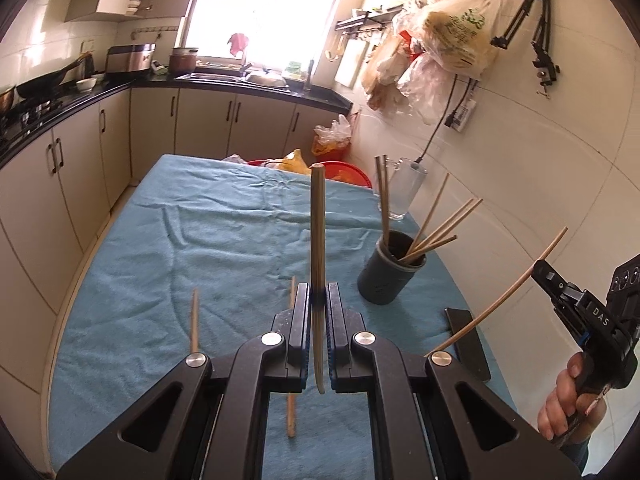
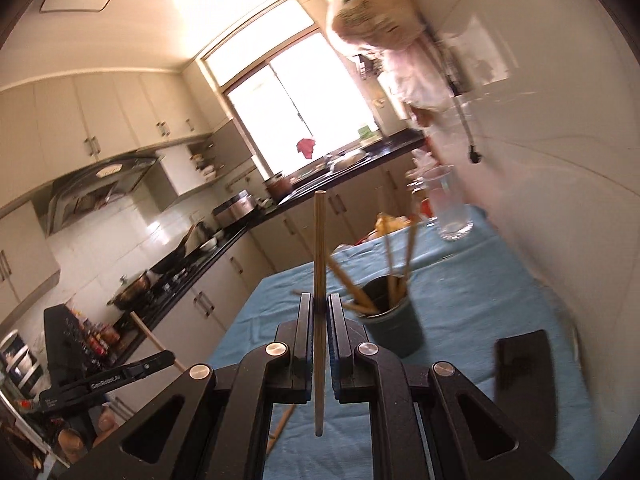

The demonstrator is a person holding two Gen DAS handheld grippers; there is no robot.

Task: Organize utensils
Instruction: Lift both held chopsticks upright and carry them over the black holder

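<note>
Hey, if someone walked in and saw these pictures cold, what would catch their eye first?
Probably the chopstick standing upright, pinched in the left hand-held gripper above the blue tablecloth. The right hand-held gripper pinches another chopstick the same way. Just beyond, by the wall, a dark utensil cup already bristles with chopsticks, and two loose ones lie on the cloth.

— Inspector, how is the light reading?

— Daylight is flooding through the window, blowing it out white in both views and casting a warm glare on the wall tiles.

— Sharpness?

— The left wrist view is holding crisp. The right is smearing toward its right edge; hanging bags are blurring. Fisheye is bending edges, corners vignetting black.
</note>
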